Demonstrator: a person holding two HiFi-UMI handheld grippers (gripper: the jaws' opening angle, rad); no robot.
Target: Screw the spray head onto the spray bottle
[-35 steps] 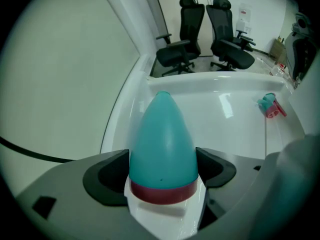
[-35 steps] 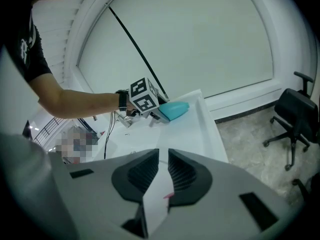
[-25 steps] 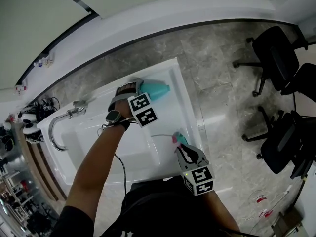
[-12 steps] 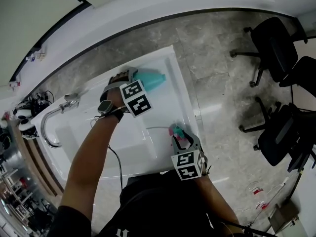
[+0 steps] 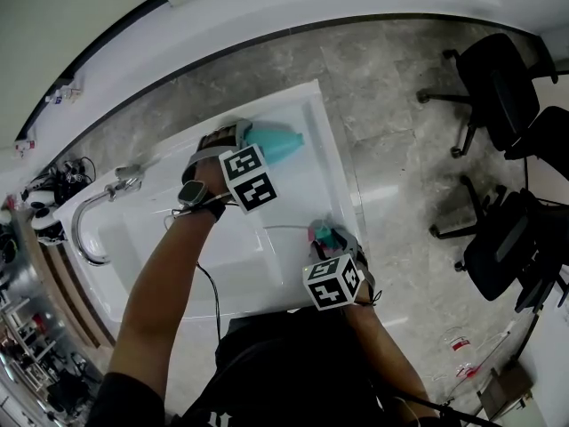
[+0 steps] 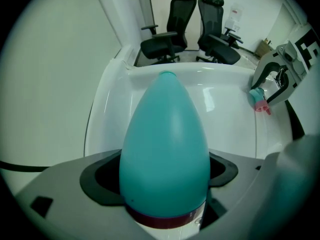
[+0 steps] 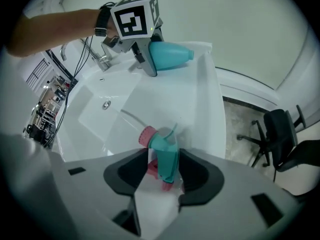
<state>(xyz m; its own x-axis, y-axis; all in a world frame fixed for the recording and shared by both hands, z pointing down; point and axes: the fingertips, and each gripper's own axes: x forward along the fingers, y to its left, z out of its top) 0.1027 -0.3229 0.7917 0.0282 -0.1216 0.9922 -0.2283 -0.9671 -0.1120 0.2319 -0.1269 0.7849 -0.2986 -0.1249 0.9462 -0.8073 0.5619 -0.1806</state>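
Observation:
My left gripper [image 5: 252, 152] is shut on the teal spray bottle [image 5: 277, 144] over the far corner of the white sink [image 5: 331, 172]. In the left gripper view the bottle [image 6: 165, 134] fills the space between the jaws, narrow neck pointing away. The teal spray head [image 7: 164, 153] with its pink collar lies between the jaws of my right gripper [image 7: 162, 176] at the sink's near right ledge. Those jaws have just been opening; the left pad stands off the head. The right gripper [image 5: 325, 244] and spray head [image 5: 321, 234] also show in the head view.
A chrome faucet [image 5: 96, 210] arches over the basin at the left, with the drain [image 7: 106, 104] below it. The head's thin dip tube [image 7: 126, 115] trails into the basin. Black office chairs [image 5: 498, 83] stand on the grey floor to the right. Cluttered shelves [image 5: 31, 345] line the left edge.
My right gripper has come down onto the sink ledge with the spray head and rolled, its marker cube turning. Its jaws have spread. The left gripper and bottle have stayed put.

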